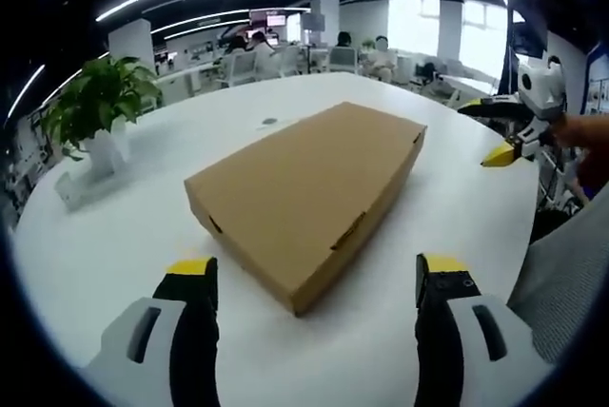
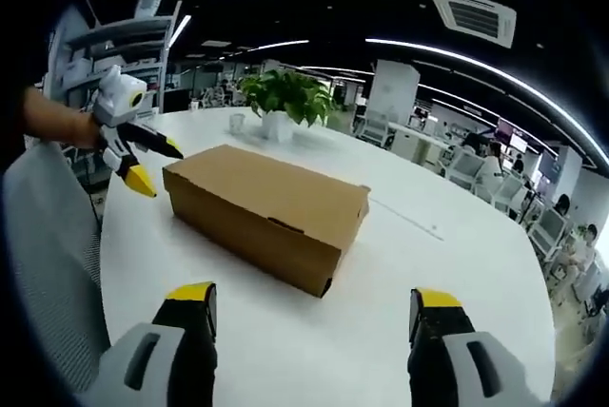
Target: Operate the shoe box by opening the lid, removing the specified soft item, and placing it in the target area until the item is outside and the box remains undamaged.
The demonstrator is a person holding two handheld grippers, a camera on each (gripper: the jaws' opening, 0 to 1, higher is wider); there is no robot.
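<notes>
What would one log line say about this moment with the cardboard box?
shoe box: lid closed, on white table | left gripper: open, empty, short of box | right gripper: open, empty, short of box | potted plant: beyond box

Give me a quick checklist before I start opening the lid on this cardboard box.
1. Lid of the cardboard box shut and flat: ok.
2. Left gripper open, holding nothing: ok.
3. Right gripper open, holding nothing: ok.
4. Both grippers clear of the box, not touching it: ok.
5. Potted plant stands apart from the box on the white table: ok.
6. Soft item inside: cannot tell, box closed.
</notes>
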